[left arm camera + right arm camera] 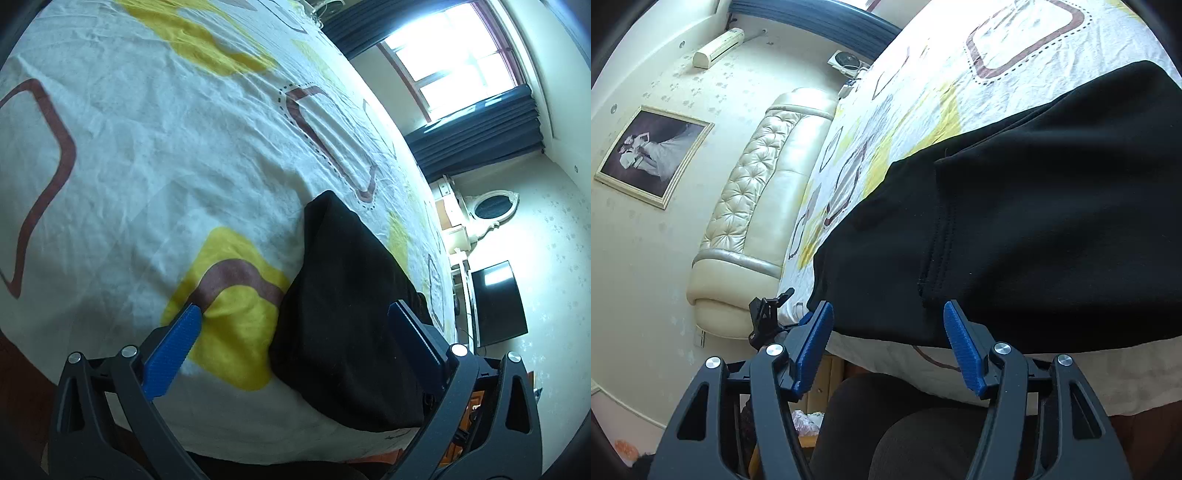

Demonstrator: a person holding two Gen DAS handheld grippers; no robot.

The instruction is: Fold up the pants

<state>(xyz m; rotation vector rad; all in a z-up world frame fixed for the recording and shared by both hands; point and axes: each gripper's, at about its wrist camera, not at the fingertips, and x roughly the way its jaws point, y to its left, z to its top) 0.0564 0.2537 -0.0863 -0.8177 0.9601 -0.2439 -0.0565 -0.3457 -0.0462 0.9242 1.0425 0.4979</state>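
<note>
Black fabric pants (1015, 221) are found folded compact near the patterned bed's (147, 147) edge; both the left hand-held gripper (295, 325) and right hand-held gripper (888, 325) are spread, empty; little is judged outstanding

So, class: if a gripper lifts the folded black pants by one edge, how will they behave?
The black pants look like soft knit, lying draped in layers, so they would likely sag and unfold. Their matte fabric probably grips the ribbed blue pads rather than slipping.
</note>
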